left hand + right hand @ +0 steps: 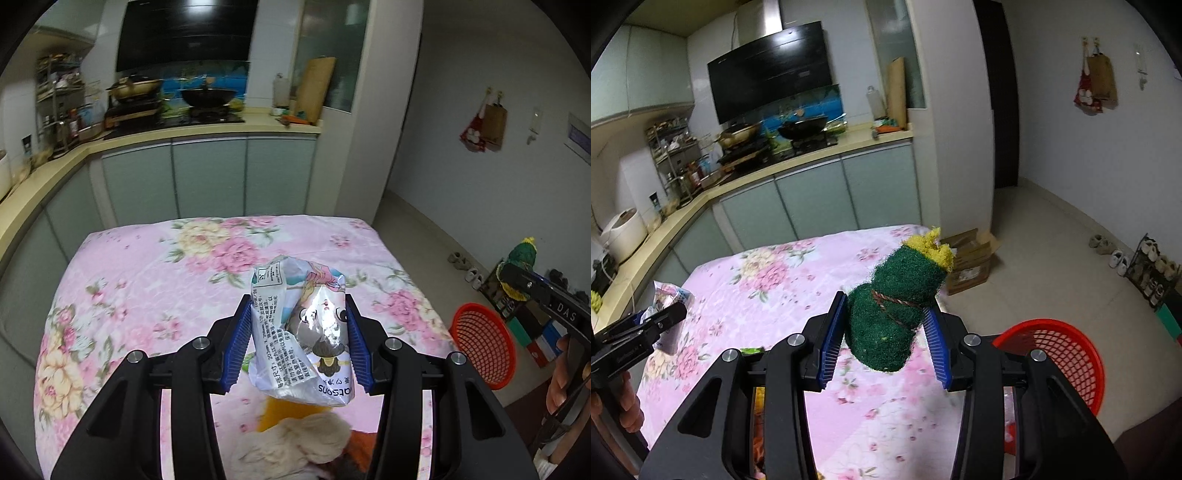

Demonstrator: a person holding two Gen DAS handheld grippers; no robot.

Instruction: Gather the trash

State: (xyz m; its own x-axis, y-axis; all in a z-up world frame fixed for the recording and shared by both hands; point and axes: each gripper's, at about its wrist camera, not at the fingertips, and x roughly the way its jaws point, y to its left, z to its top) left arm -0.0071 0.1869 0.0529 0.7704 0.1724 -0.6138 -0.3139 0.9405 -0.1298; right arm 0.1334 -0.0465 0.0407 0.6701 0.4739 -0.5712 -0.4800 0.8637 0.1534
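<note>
A crumpled wrapper [301,328] is pinched by the left gripper [299,332], long axis toward 12 o'clock. A green sponge [894,314], pinched by the right gripper [884,332], is tipped toward 1 o'clock.

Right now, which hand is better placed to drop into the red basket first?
Right. The right gripper, holding the green scouring sponge, sits beside the red basket; the left gripper, holding the wrapper, is farther over the table.
</note>
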